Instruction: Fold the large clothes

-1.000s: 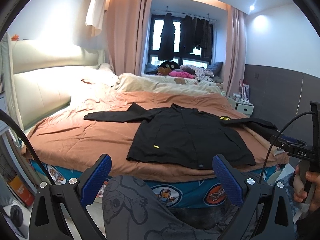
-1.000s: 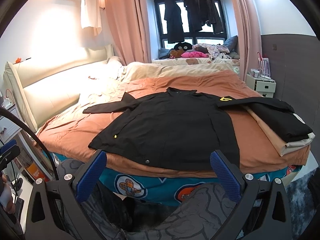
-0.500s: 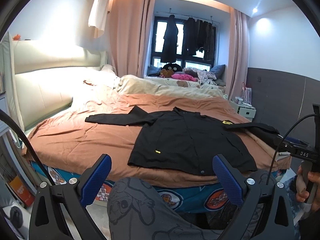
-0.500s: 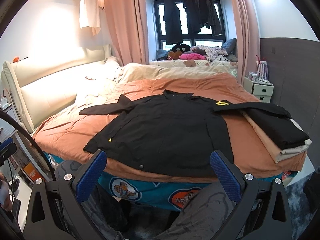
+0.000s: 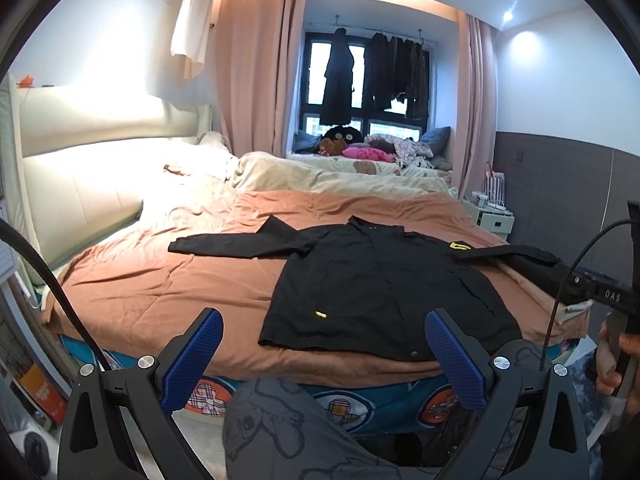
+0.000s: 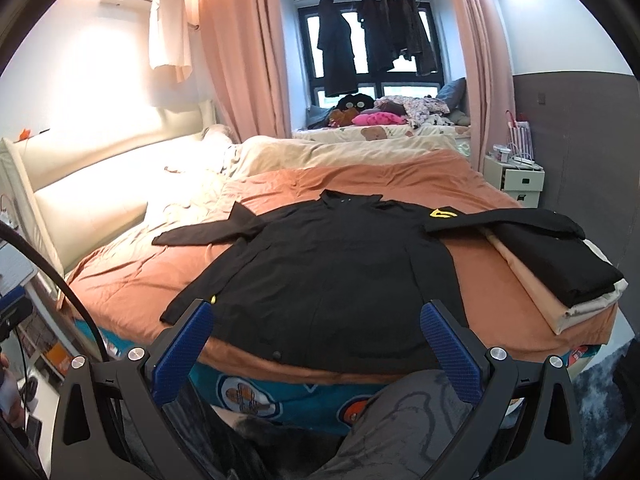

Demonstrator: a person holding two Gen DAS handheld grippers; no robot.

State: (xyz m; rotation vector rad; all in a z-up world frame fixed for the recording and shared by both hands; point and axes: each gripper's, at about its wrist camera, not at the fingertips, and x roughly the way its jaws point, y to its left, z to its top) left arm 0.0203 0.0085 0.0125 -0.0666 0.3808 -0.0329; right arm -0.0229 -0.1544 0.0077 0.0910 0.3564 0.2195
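Bedroom light spills over a wide bed [image 5: 132, 280] under a rust-orange cover, and spread flat on it, near the foot edge, lies the black jacket [image 6: 332, 276], front up, collar toward the window, both sleeves thrown out to the sides. Left gripper [image 5: 324, 350] hangs off the foot edge with jaws wide and holding nothing; right gripper [image 6: 316, 342] the same, jaws wide, clear of the cloth, the hem just beyond them.

Now the risks, as I judge them. That right sleeve is draped over a stack of folded clothes [image 6: 560, 280] at the bed's right edge, so pulling the sleeve inward could drag the stack's top layer or tip it off the edge. The hem sits close to the foot edge, and a tug toward the person could slide the whole jacket off onto the floor. A pinch too deep may catch the bed cover along with the jacket.

Fabric looks thin, matte, limp, lying nearly creaseless. Small dark snaps run down the front; a yellow emblem [image 6: 442, 213] marks the right shoulder, a tiny yellow tag [image 5: 321, 314] sits near the hem. The cover beneath is soft and rumpled.
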